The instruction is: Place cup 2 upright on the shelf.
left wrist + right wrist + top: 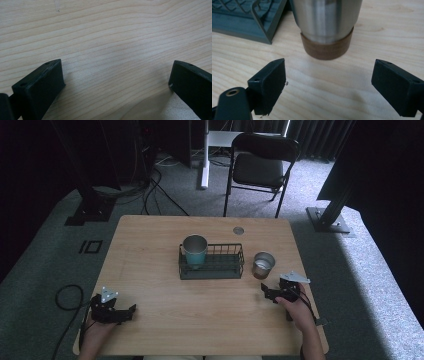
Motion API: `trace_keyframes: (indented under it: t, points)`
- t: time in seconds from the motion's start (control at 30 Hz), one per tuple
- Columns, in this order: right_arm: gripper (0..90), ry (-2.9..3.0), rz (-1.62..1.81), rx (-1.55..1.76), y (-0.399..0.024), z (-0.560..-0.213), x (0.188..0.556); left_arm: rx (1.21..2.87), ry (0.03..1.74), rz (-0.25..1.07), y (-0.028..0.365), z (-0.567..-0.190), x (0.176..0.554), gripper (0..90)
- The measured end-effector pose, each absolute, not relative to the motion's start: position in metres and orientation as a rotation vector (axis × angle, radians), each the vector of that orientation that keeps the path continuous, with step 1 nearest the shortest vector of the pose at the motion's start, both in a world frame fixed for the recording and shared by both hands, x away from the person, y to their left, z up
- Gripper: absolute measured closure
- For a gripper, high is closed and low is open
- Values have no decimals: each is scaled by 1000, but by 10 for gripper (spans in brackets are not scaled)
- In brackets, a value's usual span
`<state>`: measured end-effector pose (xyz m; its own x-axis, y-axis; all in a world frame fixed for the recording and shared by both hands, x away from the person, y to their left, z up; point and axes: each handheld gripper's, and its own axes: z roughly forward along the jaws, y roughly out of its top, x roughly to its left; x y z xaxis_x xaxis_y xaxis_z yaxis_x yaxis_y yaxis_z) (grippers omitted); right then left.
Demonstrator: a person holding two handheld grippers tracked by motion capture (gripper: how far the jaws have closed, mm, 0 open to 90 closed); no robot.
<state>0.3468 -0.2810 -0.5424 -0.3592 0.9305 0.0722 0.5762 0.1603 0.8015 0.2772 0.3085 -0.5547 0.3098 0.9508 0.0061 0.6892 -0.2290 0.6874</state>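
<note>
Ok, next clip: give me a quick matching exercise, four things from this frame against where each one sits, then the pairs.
Things:
1. teal cup
2. steel cup
3. left gripper
4. folding chair

Places:
A. on the floor beyond the table
B. over bare wood near the table's front left corner
C. standing in the wire basket
D. on the table just right of the basket

Pairs: 1-C, 2-D, 3-B, 4-A

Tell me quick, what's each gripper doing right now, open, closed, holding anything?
Left gripper: open, holding nothing, over bare table.
Right gripper: open, holding nothing, facing the steel cup.
</note>
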Motion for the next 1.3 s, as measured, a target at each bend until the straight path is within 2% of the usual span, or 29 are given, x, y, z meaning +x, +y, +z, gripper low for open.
trace_keyframes:
  t: [1.3]
  points:
    - [120, 1926, 1168, 1388, -268, -529, 381, 1999, 1448, 585, 309, -555, 277, 4]
